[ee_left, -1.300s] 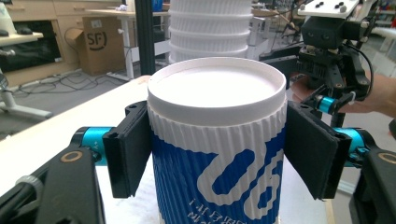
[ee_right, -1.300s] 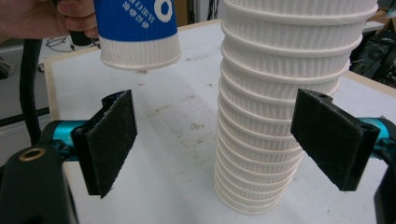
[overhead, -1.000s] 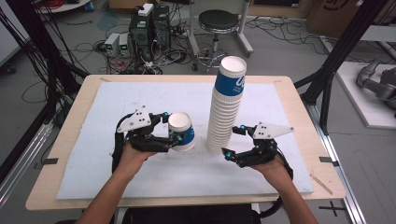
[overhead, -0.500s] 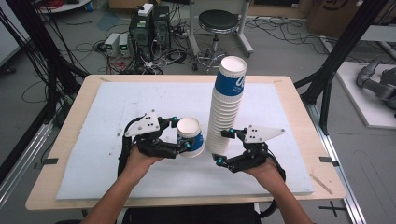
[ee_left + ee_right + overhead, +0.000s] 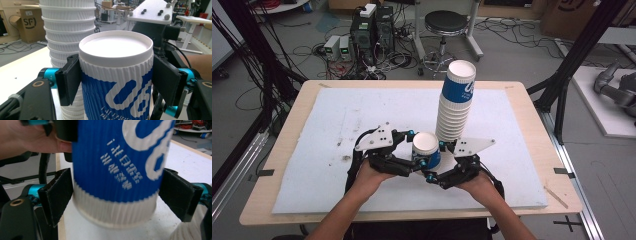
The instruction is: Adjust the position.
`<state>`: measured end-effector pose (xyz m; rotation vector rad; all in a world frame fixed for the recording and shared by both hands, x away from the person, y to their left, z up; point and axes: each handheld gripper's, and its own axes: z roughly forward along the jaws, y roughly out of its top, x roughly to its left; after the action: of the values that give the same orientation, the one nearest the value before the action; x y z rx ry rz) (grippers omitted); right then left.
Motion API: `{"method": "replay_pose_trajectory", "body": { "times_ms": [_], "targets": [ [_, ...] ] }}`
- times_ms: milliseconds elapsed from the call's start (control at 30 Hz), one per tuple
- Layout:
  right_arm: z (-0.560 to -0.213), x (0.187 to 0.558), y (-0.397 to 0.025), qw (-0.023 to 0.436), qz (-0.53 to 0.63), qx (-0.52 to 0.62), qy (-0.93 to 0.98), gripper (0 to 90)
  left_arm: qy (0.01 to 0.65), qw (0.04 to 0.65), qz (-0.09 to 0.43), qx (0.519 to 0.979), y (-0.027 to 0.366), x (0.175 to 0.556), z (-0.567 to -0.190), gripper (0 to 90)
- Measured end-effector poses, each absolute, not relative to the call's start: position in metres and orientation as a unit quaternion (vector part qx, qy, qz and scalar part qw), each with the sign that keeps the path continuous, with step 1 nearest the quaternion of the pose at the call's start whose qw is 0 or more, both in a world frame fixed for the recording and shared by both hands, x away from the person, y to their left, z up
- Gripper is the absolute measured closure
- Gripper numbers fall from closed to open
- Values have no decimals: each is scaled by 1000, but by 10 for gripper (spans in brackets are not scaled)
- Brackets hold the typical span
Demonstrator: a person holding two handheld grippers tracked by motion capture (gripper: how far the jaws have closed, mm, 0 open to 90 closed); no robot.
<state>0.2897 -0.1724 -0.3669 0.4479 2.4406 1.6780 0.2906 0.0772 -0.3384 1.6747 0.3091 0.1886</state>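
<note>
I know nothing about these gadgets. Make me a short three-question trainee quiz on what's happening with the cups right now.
1. True or false: the left gripper is shut on the single paper cup.
2. Which way up is that cup: A) upside down, B) mouth up, C) on its side?
3. Fill in: the right gripper has its fingers around the cup's ___ end, near the cup stack.

Key: 1 true; 2 A; 3 rim (lower) end, not plainly clamped.

A wooden table [image 5: 522, 95] carries a white mat [image 5: 362, 110] bearing a cup stack [image 5: 455, 107].
</note>
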Motion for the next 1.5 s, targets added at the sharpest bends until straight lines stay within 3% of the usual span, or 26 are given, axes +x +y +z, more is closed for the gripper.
{"method": "replay_pose_trajectory", "body": {
  "times_ms": [167, 300, 533, 600, 700, 1033, 1167, 1333, 1400, 1467, 1500],
  "targets": [
    [-365, 292, -175, 77, 545, 134, 824, 254, 146, 654, 68, 739, 78, 293, -343, 277],
    [-364, 295, -179, 88, 528, 128, 835, 264, 153, 623, 68, 764, 75, 294, -342, 161],
    [-360, 292, -176, 102, 484, 104, 863, 259, 139, 621, 66, 768, 75, 293, -337, 161],
    [-361, 291, -174, 97, 478, 95, 868, 259, 134, 617, 63, 773, 75, 294, -338, 174],
    [-363, 291, -173, 90, 475, 86, 871, 248, 112, 615, 50, 779, 75, 295, -339, 284],
    [-371, 295, -180, 69, 534, 132, 832, 142, 121, 662, 31, 739, 89, 302, -341, 296],
    [-372, 295, -179, 45, 553, 132, 821, 143, 114, 674, 25, 729, 88, 300, -340, 297],
    [-369, 295, -183, 55, 544, 113, 829, 212, 120, 662, 20, 739, 86, 299, -341, 293],
    [-367, 295, -186, 66, 531, 106, 838, 219, 127, 648, 31, 750, 83, 298, -342, 270],
    [-365, 295, -188, 71, 519, 107, 845, 219, 144, 633, 40, 759, 81, 298, -343, 145],
    [-364, 296, -190, 71, 515, 107, 847, 219, 145, 631, 37, 761, 81, 299, -343, 143]
  ]
}}
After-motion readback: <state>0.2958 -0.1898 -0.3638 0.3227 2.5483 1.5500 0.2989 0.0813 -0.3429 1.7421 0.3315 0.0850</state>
